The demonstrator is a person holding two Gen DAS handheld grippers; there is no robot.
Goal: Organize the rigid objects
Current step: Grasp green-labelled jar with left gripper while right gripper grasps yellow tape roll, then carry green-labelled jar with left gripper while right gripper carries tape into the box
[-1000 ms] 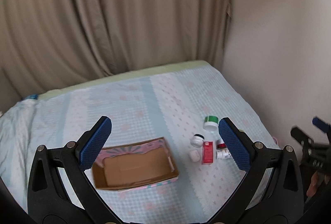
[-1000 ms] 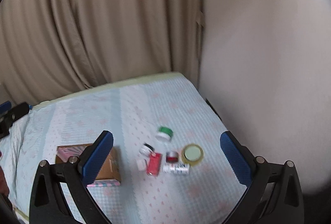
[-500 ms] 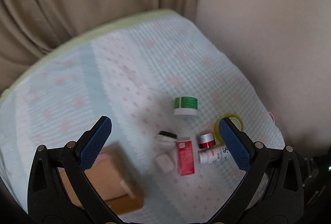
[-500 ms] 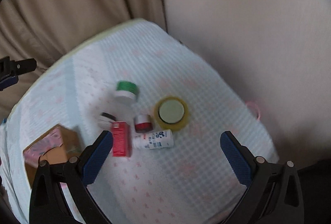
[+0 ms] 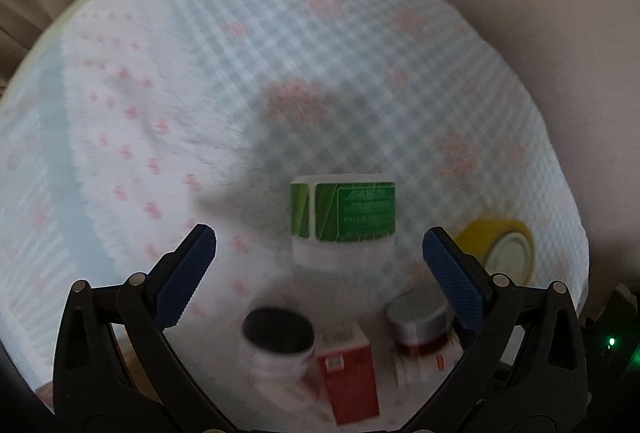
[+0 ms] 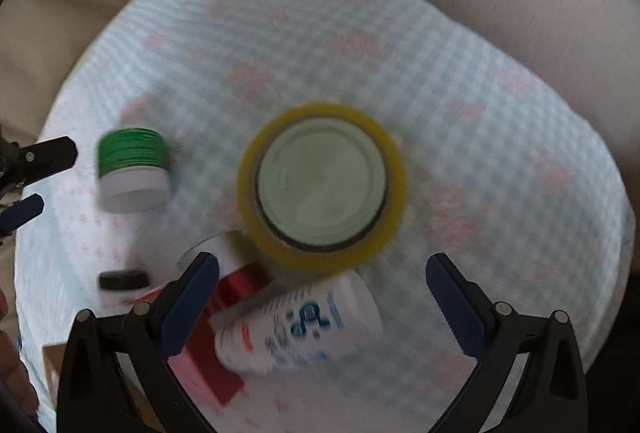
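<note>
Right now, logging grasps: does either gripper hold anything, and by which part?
Nothing is held. The left gripper and the right gripper are both open above the items.

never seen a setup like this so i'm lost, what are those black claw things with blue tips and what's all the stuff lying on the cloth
Those claws are two hand-held grabbers, one in each of a person's hands; no robot arm is involved. Each carries a wide-angle camera looking out along its two fingers, so you get one picture per grabber.

In the left view, the left gripper is open and empty, aimed at a white jar with a green label. In the right view, the right gripper is also open and empty, above a yellow roll of tape and a white bottle with blue print lying on its side.

Everything rests on a pale checked cloth with pink motifs. Nearby are a black-lidded white jar, a red box and a silver-lidded red jar.
</note>
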